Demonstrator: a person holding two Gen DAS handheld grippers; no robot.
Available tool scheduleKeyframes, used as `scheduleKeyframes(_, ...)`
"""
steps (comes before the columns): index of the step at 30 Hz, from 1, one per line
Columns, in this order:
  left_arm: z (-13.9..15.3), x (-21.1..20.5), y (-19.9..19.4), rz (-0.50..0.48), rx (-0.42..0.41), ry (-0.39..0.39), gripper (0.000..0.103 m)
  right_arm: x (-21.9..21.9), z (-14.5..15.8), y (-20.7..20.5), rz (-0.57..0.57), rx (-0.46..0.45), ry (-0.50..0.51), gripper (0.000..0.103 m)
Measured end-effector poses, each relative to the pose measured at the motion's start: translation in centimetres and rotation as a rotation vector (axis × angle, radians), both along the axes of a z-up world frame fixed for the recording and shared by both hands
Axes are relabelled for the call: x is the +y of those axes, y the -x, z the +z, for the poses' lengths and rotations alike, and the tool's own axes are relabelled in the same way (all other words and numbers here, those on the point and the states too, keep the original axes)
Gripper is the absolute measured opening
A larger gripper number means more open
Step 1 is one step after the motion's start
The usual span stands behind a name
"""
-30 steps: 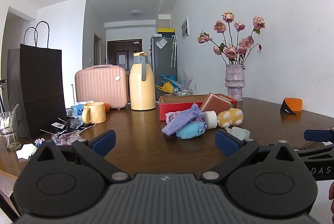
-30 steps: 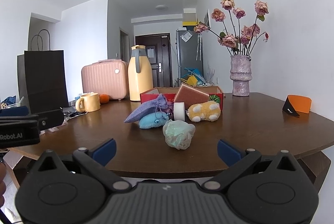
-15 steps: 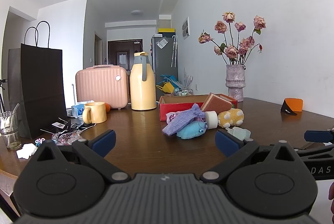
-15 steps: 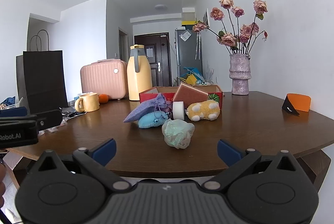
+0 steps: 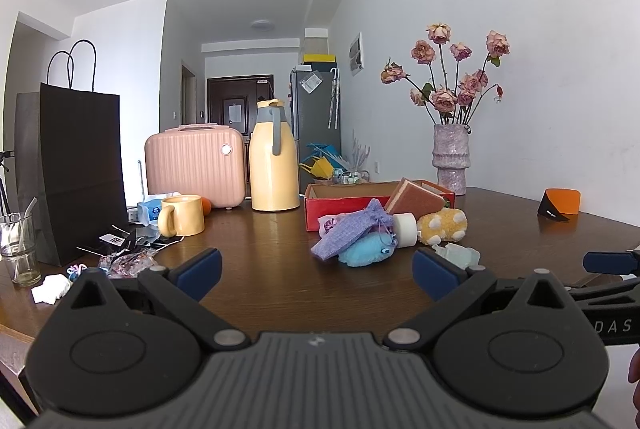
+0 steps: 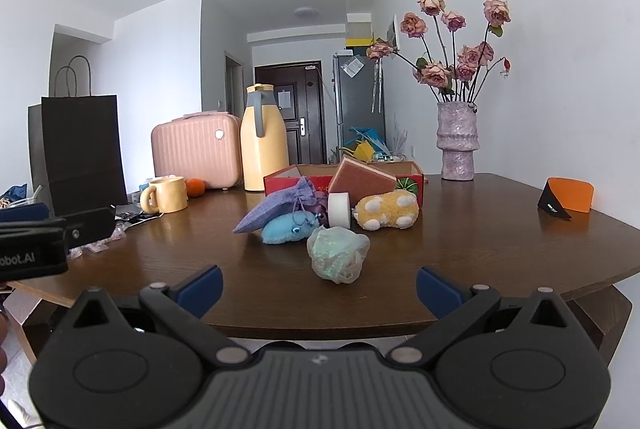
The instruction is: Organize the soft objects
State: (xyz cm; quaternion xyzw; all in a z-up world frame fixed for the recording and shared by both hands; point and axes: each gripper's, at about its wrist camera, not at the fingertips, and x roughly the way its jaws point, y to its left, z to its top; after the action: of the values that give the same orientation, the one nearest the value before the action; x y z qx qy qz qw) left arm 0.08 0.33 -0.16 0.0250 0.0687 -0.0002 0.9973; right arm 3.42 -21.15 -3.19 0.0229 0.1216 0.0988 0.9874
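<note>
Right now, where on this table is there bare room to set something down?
Bare wood lies between the yellow mug and the purple pouch, and between the yellow plush and the orange holder. It's crowded around the red box.

right claw (image 6: 319, 285): eases fwd & slightly up, closer to pale green bundle (image 6: 337, 253)
left claw (image 5: 316, 273): barely shifts

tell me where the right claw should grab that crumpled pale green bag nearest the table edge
Take the pale green bag across its bulging middle, coming straight in from the near table edge. It sits alone in front of the right claw, whose jaws are open wider than the bag, and it looks soft enough to pinch.
</note>
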Motion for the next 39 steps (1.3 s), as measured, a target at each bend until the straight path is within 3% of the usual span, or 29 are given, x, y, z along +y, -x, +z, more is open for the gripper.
scheduleKeyframes(14,-0.5,-0.1,-1.4,0.002,0.030,-0.009,0.103,-0.4,-1.0,-1.5,0.013,0.011,-0.018,0.103)
scheduleKeyframes(21,-1.9,0.1,-5.9,-0.012,0.121,0.055,0.103,-2.0,-1.5,-5.0,-0.018,0.012,-0.055,0.103)
scheduleKeyframes(25,-2.6,-0.4,-8.3,0.000,0.160,0.014,0.103,-2.0,-2.1,-8.0,-0.007,0.027,-0.015,0.103)
scheduleKeyframes(30,-2.5,-0.4,-11.7,0.009,0.194,0.026,0.103,-1.6,-2.6,-12.1,0.068,0.130,-0.001,0.103)
scheduleKeyframes(35,-2.5,-0.6,-15.8,0.011,0.244,0.016,0.103,-0.6,-2.4,-15.4,0.087,0.151,0.028,0.103)
scheduleKeyframes(38,-2.6,-0.6,-18.0,0.016,0.265,0.023,0.103,-0.1,-2.3,-17.0,0.078,0.153,0.054,0.097)
scheduleKeyframes(39,-2.5,-0.6,-18.7,0.018,0.268,0.020,0.103,-0.2,-2.4,-17.5,0.089,0.161,0.050,0.090)
